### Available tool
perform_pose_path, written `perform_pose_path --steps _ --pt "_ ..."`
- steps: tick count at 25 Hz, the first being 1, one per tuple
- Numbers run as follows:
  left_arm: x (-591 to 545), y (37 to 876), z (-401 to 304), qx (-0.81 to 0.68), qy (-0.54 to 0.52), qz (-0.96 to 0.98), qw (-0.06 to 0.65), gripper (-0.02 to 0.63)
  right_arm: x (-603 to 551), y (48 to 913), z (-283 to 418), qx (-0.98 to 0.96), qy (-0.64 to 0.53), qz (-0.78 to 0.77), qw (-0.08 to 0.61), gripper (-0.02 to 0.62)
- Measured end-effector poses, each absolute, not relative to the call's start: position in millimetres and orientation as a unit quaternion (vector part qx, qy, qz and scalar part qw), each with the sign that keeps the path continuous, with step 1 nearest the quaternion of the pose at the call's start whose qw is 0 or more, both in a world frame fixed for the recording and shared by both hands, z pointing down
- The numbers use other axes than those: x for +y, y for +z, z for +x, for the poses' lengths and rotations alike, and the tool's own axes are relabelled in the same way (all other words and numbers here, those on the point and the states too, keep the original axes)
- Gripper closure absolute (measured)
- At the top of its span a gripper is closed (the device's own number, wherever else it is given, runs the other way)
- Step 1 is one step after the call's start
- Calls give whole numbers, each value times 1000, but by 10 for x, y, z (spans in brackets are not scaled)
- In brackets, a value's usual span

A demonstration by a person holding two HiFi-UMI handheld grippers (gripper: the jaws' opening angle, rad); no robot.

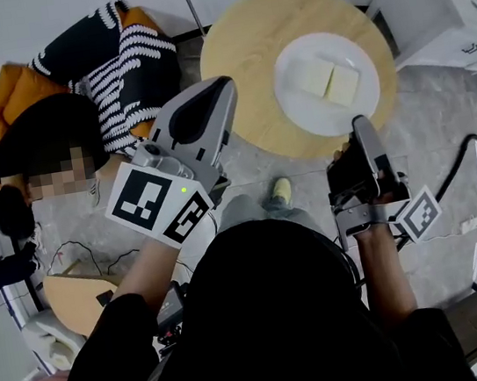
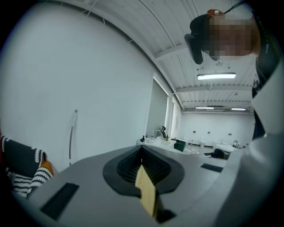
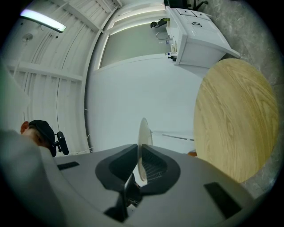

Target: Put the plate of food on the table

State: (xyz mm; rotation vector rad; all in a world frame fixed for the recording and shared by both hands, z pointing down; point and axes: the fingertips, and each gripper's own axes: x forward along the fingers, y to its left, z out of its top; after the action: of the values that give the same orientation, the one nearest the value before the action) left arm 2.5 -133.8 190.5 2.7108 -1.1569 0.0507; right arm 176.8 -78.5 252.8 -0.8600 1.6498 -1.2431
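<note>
A white plate (image 1: 326, 83) carrying two pale yellow slices of food (image 1: 329, 77) is over the round wooden table (image 1: 236, 52); whether it rests on it I cannot tell. My right gripper (image 1: 360, 123) is shut on the plate's near rim. The right gripper view shows the plate (image 3: 143, 133) edge-on between the jaws of that gripper (image 3: 138, 150), with the table (image 3: 235, 119) at the right. My left gripper (image 1: 221, 83) is held high to the left of the table. In its own view the left gripper (image 2: 142, 153) is shut on a thin tan piece (image 2: 146, 193) that I cannot identify.
A person in a black-and-white striped top (image 1: 117, 61) sits in an orange chair (image 1: 7, 95) left of the table. A white cabinet (image 1: 450, 3) stands at the upper right. A shoe (image 1: 281, 190) is near the table's front edge. Cables lie on the floor.
</note>
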Motion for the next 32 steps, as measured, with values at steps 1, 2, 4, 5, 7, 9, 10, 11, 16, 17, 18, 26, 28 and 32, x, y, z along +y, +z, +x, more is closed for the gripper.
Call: perform_pose_path --steps 1,2,4,5,7,9,10,11,16,17,18,26,28,32 --pt "-1359 1924 45 -391 21 915 98 600 -817 2544 1791 663 -501 -345 436 563" --pt "-1357 1937 40 -393 24 914 97 600 -823 2555 1795 663 -502 -344 436 563" --pt "-1323 1937 -7 -394 27 914 95 600 -800 2560 1778 662 -501 -343 439 563" --pt "-1317 1935 -21 -395 28 913 95 600 -800 2560 1778 661 -500 -344 441 563" --pt "-1360 1955 1 -396 30 913 96 600 -849 2575 1822 659 -500 -347 441 563" --pt "-1434 1986 42 -396 32 912 100 600 -919 2602 1882 658 -501 -350 439 563" --pt "-1471 2000 52 -396 33 912 102 600 -954 2619 1900 658 -501 -352 437 563" --pt "-1512 2021 51 -396 32 912 104 600 -995 2647 1908 658 -502 -354 435 563" --pt "-1710 2198 -25 -393 32 912 117 600 -1183 2809 1859 648 -511 -368 429 563" --pt "-1725 2201 -24 -391 32 912 118 600 -1185 2798 1863 647 -510 -370 430 563" --pt "-1761 2230 -32 -389 31 913 119 600 -1205 2809 1862 647 -508 -372 431 563" --pt "-2091 2744 -181 -382 52 911 149 600 -1480 3307 1680 622 -534 -387 421 563" --pt "-2097 2739 -149 -380 55 911 150 600 -1466 3314 1704 620 -535 -389 422 563" --pt "-2156 2749 -149 -375 59 912 153 600 -1487 3332 1699 615 -536 -396 422 563"
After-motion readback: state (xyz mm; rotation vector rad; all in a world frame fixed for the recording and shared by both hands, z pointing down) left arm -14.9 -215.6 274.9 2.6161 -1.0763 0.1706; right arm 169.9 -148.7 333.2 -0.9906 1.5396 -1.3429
